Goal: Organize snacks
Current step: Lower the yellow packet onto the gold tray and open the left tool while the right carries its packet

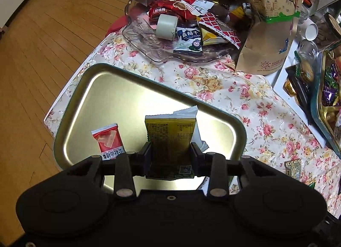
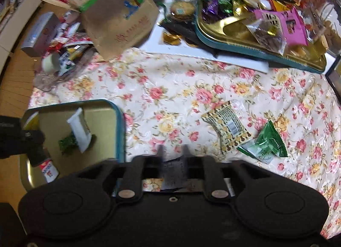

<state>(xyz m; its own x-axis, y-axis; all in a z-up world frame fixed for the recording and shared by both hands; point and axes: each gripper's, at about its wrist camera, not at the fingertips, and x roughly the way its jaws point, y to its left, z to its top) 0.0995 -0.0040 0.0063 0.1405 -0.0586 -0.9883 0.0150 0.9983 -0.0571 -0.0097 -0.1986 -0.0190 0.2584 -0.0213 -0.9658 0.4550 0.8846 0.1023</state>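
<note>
In the left wrist view, the left gripper (image 1: pixel 170 151) is clamped on a gold-green snack packet (image 1: pixel 170 138), whose long axis runs forward along the fingers, hanging directly above the metal tray (image 1: pixel 110 97); a red packet (image 1: pixel 108 142) already lies in the tray just to its left. In the right wrist view, the right gripper (image 2: pixel 172 151) pinches a dark, blurred wrapper (image 2: pixel 173 174) over the floral table (image 2: pixel 170 89), with the tray off to its left and a green packet (image 2: pixel 269 140) and patterned packet (image 2: pixel 228 127) lying forward-right, nearer this arm.

Left hand-held gripper (image 1: pixel 170 151) clamped; right hand-held gripper (image 2: pixel 172 151) blurred, apparently clamped too.
</note>
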